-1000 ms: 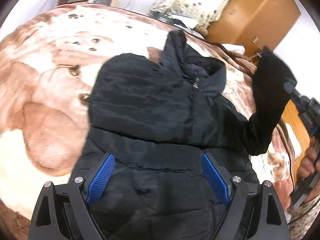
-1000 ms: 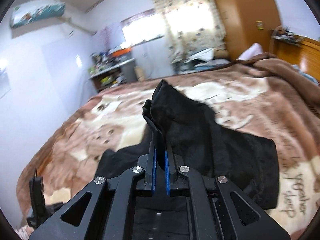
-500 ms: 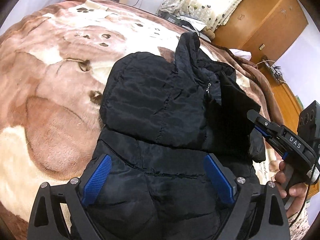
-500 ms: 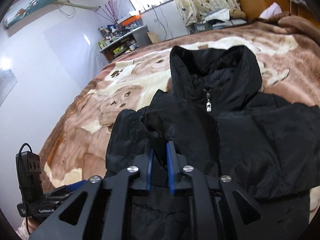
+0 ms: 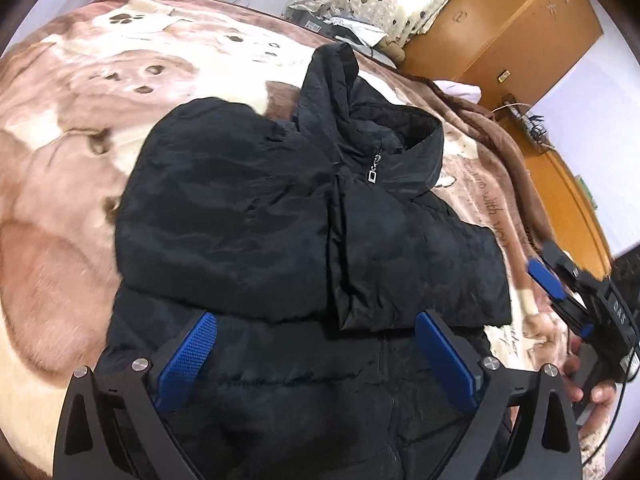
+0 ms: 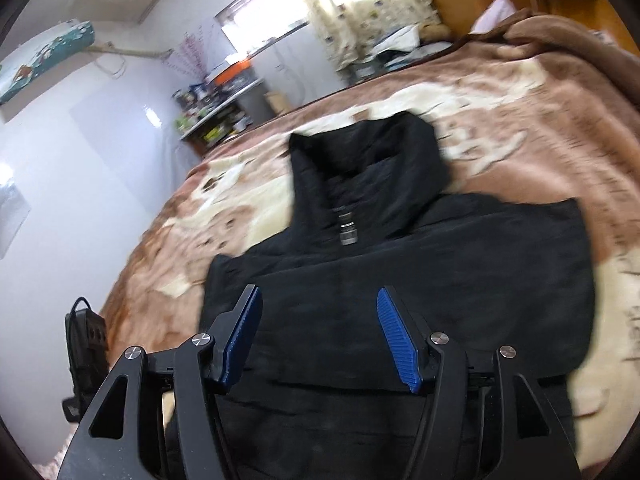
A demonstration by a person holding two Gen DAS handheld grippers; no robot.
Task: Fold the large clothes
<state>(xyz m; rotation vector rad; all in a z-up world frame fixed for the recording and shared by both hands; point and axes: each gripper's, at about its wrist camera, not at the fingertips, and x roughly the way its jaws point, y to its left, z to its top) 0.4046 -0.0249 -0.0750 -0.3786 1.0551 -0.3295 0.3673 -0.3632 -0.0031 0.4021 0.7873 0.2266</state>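
Note:
A large black padded jacket (image 5: 280, 220) lies face up on the bed, zipped, with its collar (image 5: 376, 120) standing at the far end. Both sleeves are folded across the chest. My left gripper (image 5: 316, 340) is open and empty, hovering over the jacket's lower body. My right gripper (image 6: 318, 320) is open and empty above the jacket (image 6: 400, 272). It also shows at the right edge of the left wrist view (image 5: 560, 276), held in a hand.
The jacket rests on a brown and cream plush blanket (image 5: 80, 160) covering the bed. A wooden wardrobe (image 5: 520, 28) stands beyond the bed. A cluttered shelf (image 6: 216, 116) stands by the far wall. The left gripper's body (image 6: 86, 340) shows at the left.
My right gripper carried the right sleeve over the chest, opened and let it go, then drew back. The sleeve now lies flat. My left gripper stayed open over the lower body.

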